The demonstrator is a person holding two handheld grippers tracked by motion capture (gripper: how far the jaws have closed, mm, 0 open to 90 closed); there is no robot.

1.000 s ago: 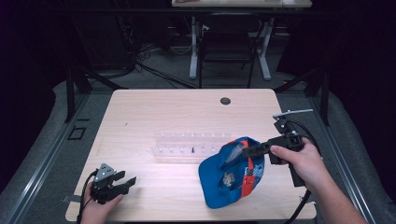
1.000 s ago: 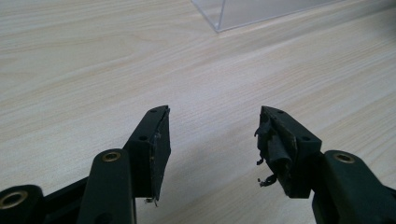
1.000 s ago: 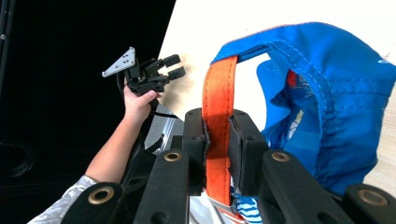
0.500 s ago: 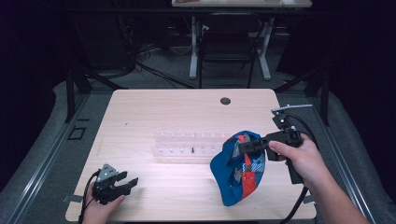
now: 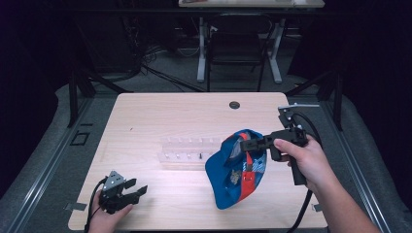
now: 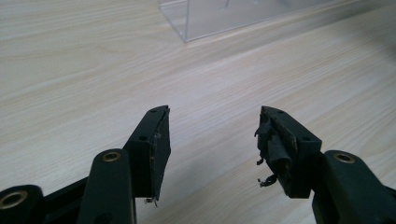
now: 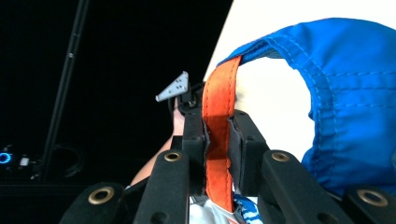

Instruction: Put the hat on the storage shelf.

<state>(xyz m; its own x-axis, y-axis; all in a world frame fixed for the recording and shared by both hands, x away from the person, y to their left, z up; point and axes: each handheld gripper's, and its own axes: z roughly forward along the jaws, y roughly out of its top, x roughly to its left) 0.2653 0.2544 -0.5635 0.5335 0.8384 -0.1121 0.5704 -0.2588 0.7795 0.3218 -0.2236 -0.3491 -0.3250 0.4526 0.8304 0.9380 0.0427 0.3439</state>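
While the right gripper (image 5: 248, 144) clamps the blue cap (image 5: 236, 171) by its orange strap (image 7: 217, 140) near the desk's (image 5: 160, 114) right edge, the left gripper (image 5: 136, 192) rests unclenched at the front-left corner, well apart.

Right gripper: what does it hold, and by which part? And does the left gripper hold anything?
The right gripper holds the blue cap by its orange strap, pinched between the jaws. The left gripper is open and holds nothing.
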